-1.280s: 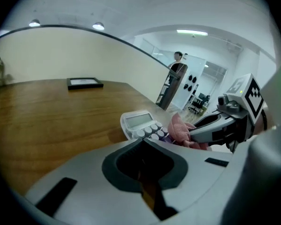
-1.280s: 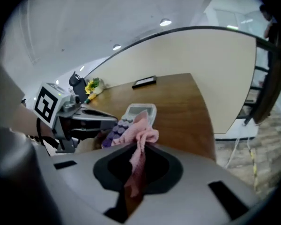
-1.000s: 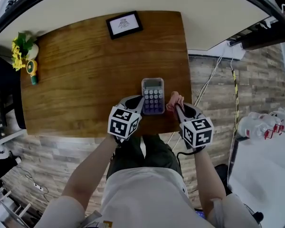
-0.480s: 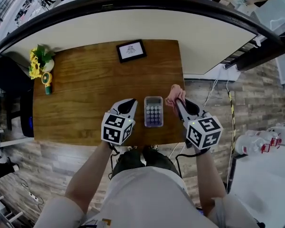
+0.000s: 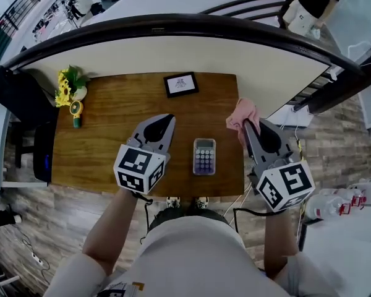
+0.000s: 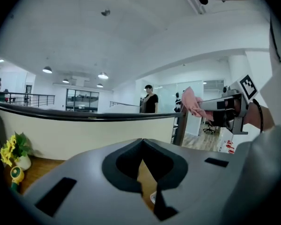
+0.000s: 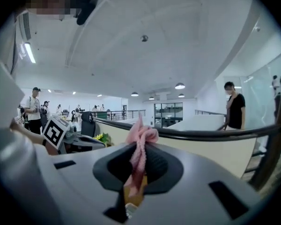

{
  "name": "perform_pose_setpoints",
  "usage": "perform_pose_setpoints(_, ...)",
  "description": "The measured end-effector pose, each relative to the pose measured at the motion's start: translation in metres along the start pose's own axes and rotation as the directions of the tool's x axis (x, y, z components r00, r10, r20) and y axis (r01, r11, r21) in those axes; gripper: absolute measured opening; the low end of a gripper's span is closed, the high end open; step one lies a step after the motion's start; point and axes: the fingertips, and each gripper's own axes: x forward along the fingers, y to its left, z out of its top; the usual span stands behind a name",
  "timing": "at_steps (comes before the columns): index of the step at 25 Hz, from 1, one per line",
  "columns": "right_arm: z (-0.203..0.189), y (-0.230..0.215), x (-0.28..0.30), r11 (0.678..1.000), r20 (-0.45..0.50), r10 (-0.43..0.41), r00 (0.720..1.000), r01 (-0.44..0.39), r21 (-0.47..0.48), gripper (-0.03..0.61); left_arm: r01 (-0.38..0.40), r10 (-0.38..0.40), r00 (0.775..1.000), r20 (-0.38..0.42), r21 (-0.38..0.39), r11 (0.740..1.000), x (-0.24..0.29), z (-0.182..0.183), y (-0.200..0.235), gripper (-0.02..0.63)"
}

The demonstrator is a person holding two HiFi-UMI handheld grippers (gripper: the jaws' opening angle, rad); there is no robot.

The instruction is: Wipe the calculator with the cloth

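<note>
A small calculator [image 5: 204, 156] with a grey display and purple keys lies flat near the front edge of the wooden table [image 5: 117, 141]. My left gripper [image 5: 166, 119] hangs raised to the calculator's left, shut with nothing in it; its jaws meet tip to tip in the left gripper view [image 6: 141, 143]. My right gripper [image 5: 245, 125] is raised on the calculator's right, shut on a crumpled pink cloth [image 5: 242, 112]. In the right gripper view the cloth [image 7: 141, 138] sticks up out of the closed jaws. Both grippers are held well above the tabletop, apart from the calculator.
A black picture frame [image 5: 180, 84] stands at the table's back edge. Yellow flowers in a white pot [image 5: 68, 86] and a small green and yellow object [image 5: 76, 112] sit at the left end. A dark curved railing [image 5: 185, 25] runs behind the table.
Both grippers have risen from beside the calculator and spread apart, the pink cloth going up with the right one. The head view now takes in more of the room.
</note>
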Motion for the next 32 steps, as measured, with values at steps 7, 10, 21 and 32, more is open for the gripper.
perform_pose_setpoints(7, 0.07, 0.018, -0.04, 0.999, 0.151, 0.005, 0.989, 0.002, -0.045, 0.04, -0.066, 0.053, 0.993, 0.109, 0.122, 0.99, -0.049, 0.074, -0.006, 0.002)
perform_pose_setpoints(10, 0.091, 0.023, -0.058, 0.999, 0.207, 0.005, 0.978, 0.005, -0.05, 0.04, -0.087, 0.064, 0.984, 0.167, 0.134, 0.987, -0.074, 0.102, -0.012, 0.003)
perform_pose_setpoints(21, 0.11, 0.041, -0.101, 0.999, 0.283, 0.032, 0.959, -0.028, -0.017, 0.04, -0.141, 0.098, 0.964, 0.248, 0.163, 0.977, -0.132, 0.132, -0.026, 0.003)
perform_pose_setpoints(32, 0.057, 0.054, -0.094, 0.998, 0.141, 0.068, 0.988, -0.068, -0.008, 0.04, -0.101, 0.084, 0.989, 0.122, 0.143, 0.985, -0.133, 0.079, -0.044, 0.002)
